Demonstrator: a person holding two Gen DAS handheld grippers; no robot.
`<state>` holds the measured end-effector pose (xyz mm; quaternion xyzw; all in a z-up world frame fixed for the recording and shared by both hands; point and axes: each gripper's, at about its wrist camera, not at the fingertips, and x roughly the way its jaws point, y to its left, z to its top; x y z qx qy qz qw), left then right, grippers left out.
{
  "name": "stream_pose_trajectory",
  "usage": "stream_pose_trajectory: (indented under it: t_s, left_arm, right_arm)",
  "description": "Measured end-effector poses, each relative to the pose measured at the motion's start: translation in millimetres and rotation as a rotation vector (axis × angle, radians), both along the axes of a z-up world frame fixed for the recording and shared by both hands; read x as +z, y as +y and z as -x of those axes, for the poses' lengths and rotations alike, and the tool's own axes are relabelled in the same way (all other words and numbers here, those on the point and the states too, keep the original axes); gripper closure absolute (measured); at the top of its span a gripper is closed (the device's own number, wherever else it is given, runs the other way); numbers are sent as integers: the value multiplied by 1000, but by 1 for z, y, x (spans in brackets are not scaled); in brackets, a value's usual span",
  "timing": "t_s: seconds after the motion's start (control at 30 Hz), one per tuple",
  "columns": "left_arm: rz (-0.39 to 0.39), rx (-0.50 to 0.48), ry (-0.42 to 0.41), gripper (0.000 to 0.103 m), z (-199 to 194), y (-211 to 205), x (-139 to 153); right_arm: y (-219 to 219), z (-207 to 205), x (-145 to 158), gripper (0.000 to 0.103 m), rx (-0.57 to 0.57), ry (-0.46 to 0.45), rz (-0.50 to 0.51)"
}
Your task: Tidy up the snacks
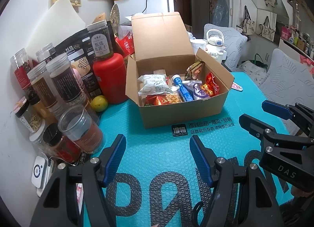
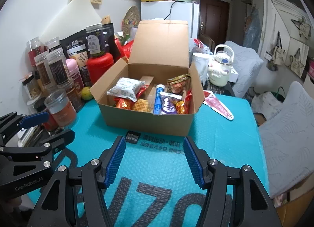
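Note:
An open cardboard box (image 1: 182,113) (image 2: 149,123) stands on the teal bubble mat (image 1: 157,142), lid flap up. Inside lie a white packet (image 1: 153,85), a blue tube (image 2: 158,101), a purple packet (image 2: 168,105), a waffle (image 2: 141,105) and red wrapped sweets (image 1: 211,86). One red-and-white packet (image 2: 217,105) lies flat on the mat just right of the box. My left gripper (image 1: 158,158) (image 2: 49,127) hovers open over the mat in front of the box, nothing between its pads. My right gripper (image 2: 155,160) (image 1: 263,115) is beside it, also open and holding nothing.
Several clear jars (image 1: 58,81) crowd the left side with a red bottle (image 1: 109,77) and a yellow-green fruit (image 1: 100,103). A white cartoon water bottle (image 2: 220,68) stands behind the box on the right. Grey cushioned chairs (image 2: 290,128) border the table's right edge.

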<state>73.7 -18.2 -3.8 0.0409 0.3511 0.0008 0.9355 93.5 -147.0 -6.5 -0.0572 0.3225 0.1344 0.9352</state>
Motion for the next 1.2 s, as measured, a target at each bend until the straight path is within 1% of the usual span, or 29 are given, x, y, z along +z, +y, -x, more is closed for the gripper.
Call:
stream_pose_trajectory:
  t_s: [0.07,0.73,1.2]
  left_arm:
    - [0,-7,1,36,1,-1,0]
    - [19,-14,3,36,3,0,1]
    - [17,-22,15,36,1,-1,-2]
  right_arm:
    - [-1,2,1,39,-1,-2,-6]
    - [-2,7,2,39,-4,-3,-13]
    - [-1,8,2,39,-8,-1,-12]
